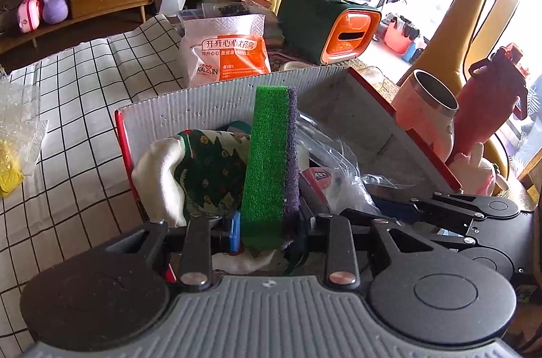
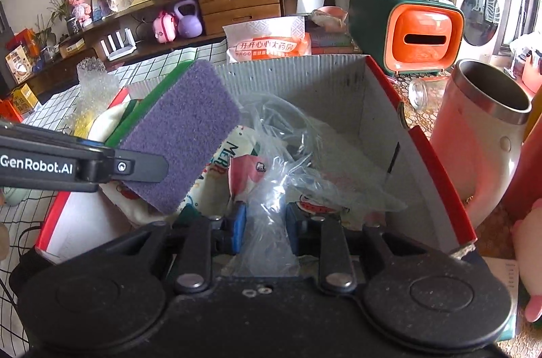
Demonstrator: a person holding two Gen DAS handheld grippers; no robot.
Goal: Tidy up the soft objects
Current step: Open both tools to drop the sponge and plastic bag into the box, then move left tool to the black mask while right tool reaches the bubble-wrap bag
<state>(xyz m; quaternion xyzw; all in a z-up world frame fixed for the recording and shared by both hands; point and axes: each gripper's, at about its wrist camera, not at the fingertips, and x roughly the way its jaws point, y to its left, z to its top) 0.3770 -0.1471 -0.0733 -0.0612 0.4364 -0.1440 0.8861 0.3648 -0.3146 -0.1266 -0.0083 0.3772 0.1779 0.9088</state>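
Note:
My left gripper (image 1: 267,229) is shut on a sponge (image 1: 271,154) with a green face and a purple face. It holds the sponge upright over the grey cardboard box (image 1: 203,107) with red outer sides. In the right wrist view the same sponge (image 2: 183,127) hangs tilted above the box (image 2: 338,80), with one left finger (image 2: 142,168) across its purple face. Inside the box lie a Christmas-tree print cloth (image 1: 210,168) and a clear plastic bag (image 2: 288,138). My right gripper (image 2: 266,229) is low in the box; the bag fills the gap between its blue pads.
A pink steel-lined mug (image 2: 484,127) stands right of the box, with a red bottle (image 1: 487,107) behind it. An orange and green holder (image 2: 416,36) and a white-orange pharmacy bag (image 1: 230,49) sit behind. Bubble wrap (image 1: 17,121) lies left on the checked cloth (image 1: 84,87).

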